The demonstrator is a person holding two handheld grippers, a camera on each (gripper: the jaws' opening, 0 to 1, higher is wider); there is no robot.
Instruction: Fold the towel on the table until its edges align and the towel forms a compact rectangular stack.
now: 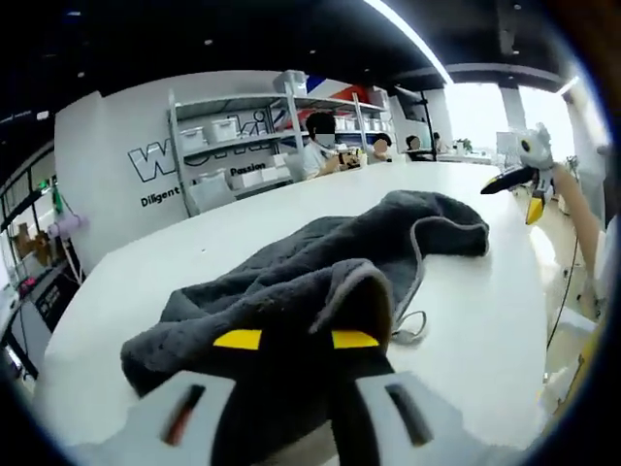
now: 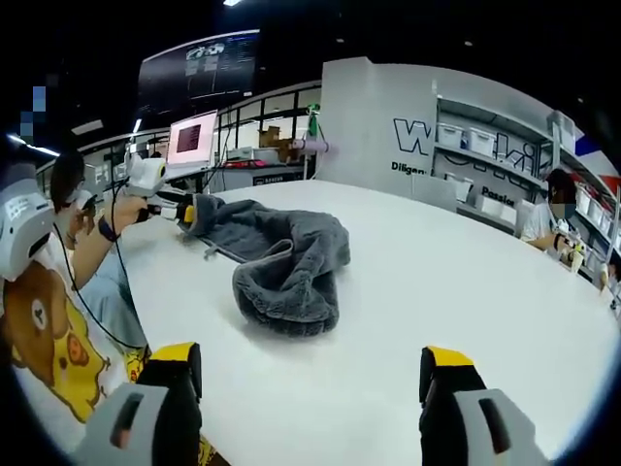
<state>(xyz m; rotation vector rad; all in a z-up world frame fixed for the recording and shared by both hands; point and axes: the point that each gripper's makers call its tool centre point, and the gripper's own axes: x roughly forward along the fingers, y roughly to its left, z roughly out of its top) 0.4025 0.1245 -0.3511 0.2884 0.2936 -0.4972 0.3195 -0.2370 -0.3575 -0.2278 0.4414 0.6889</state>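
Note:
A dark grey towel point(image 1: 320, 262) lies crumpled on the white table point(image 1: 485, 320). My left gripper point(image 1: 296, 340) is shut on a raised fold of its near edge, the yellow-tipped jaws pinching the cloth. In the right gripper view the towel point(image 2: 286, 257) sits mid-table in a loose heap. There the left gripper point(image 2: 165, 206) holds the towel's far-left corner, with a hand behind it. My right gripper point(image 2: 310, 374) hovers over bare table point(image 2: 446, 282) short of the towel, jaws wide apart and empty. In the left gripper view, the right gripper point(image 1: 519, 194) hangs beyond the towel's far end.
Metal shelves with white bins point(image 1: 233, 146) stand against the lettered wall. People sit at the table's far side point(image 1: 320, 146). A monitor point(image 2: 192, 138) and cluttered desks lie past the table's edge. A person's shirt point(image 2: 44, 330) is close on the left.

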